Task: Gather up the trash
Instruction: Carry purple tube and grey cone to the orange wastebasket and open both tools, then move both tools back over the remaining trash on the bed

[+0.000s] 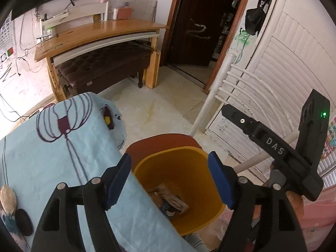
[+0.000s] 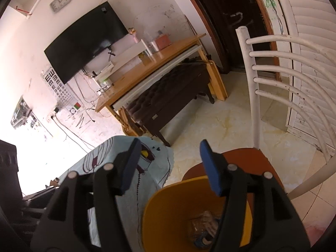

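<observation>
A yellow bin (image 1: pixel 184 166) stands on a brown chair seat (image 1: pixel 168 140) beside a table with a light blue cloth (image 1: pixel 63 147). Crumpled brown and blue trash (image 1: pixel 168 199) lies at the bin's bottom. My left gripper (image 1: pixel 169 156) hangs open above the bin's mouth with nothing between its blue pads. My right gripper (image 2: pixel 170 142) is also open and empty, held over the near rim of the bin (image 2: pixel 178 199), where the same trash (image 2: pixel 201 224) shows. Part of its black frame (image 1: pixel 273 147) crosses the left wrist view at the right.
A pale crumpled lump (image 1: pixel 8 197) and a dark oval thing (image 1: pixel 24 220) lie on the cloth at far left. The white chair back (image 2: pixel 256 84) rises behind the bin. A wooden desk (image 1: pixel 100 31) with a dark bench (image 1: pixel 105 65) under it stands across tiled floor (image 1: pixel 159 105).
</observation>
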Motion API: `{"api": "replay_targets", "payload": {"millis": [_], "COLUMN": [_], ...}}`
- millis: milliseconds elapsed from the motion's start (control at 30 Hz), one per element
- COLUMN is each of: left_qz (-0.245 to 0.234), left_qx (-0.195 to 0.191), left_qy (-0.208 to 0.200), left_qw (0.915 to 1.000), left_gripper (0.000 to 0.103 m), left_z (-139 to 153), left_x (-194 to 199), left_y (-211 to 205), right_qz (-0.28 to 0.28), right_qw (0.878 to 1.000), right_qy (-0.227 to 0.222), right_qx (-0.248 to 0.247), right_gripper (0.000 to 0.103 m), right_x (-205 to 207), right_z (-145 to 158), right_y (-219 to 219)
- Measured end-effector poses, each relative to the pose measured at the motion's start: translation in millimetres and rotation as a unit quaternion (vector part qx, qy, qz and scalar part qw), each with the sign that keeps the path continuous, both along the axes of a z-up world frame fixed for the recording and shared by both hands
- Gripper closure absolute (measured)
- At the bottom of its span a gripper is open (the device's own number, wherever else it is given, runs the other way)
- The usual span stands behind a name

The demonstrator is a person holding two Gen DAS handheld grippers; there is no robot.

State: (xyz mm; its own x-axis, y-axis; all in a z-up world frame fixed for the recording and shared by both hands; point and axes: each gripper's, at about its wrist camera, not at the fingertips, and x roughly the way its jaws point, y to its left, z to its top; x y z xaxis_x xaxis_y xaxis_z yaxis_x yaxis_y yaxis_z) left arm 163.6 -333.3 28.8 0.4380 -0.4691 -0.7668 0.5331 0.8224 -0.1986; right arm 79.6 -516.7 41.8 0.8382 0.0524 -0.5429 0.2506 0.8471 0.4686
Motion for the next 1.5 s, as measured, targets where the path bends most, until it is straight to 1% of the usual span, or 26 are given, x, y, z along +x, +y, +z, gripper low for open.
{"api": "replay_targets", "payload": {"millis": [233, 300, 400, 633, 700, 867, 967, 1033, 1100, 1233, 1500], "left_qz": [0.021, 0.028, 0.04, 0.074, 0.083, 0.104, 0.124, 0.141, 0.157, 0.193, 0.243], "left_qx": [-0.01, -0.011, -0.008, -0.01, -0.01, -0.013, -0.015, -0.015, -0.014, -0.014, -0.014], "left_qy": [-0.001, -0.009, -0.02, -0.039, -0.046, -0.062, -0.068, -0.071, -0.073, -0.08, -0.069], "left_qw": [0.9997, 0.9995, 0.999, 0.9965, 0.9954, 0.9926, 0.9898, 0.9873, 0.9848, 0.9777, 0.9676], "left_gripper": [0.033, 0.033, 0.033, 0.028, 0.027, 0.022, 0.019, 0.017, 0.016, 0.016, 0.016], "left_z": [4, 7, 11, 25, 31, 46, 53, 57, 60, 64, 53], "left_x": [2, -1, -5, -12, -15, -20, -23, -23, -22, -22, -24], "left_y": [27, 38, 56, 107, 123, 158, 184, 205, 221, 259, 318], "right_qz": [0.008, 0.011, 0.019, 0.055, 0.065, 0.1, 0.127, 0.145, 0.161, 0.188, 0.239], "right_qw": [1.0, 1.0, 1.0, 0.998, 0.997, 0.994, 0.99, 0.987, 0.984, 0.979, 0.966], "right_qy": [-0.001, -0.004, -0.006, -0.002, -0.004, -0.013, -0.021, -0.024, -0.026, -0.024, -0.024], "right_qx": [-0.006, -0.006, -0.01, -0.036, -0.041, -0.052, -0.057, -0.061, -0.066, -0.078, -0.092], "right_gripper": [0.046, 0.039, 0.039, 0.039, 0.032, 0.031, 0.031, 0.028, 0.024, 0.024, 0.024], "right_x": [2, 2, 5, 15, 17, 20, 22, 23, 25, 26, 25], "right_z": [2, 4, 7, 13, 15, 22, 27, 30, 31, 31, 31], "right_y": [9, 12, 20, 55, 64, 91, 109, 123, 136, 161, 203]}}
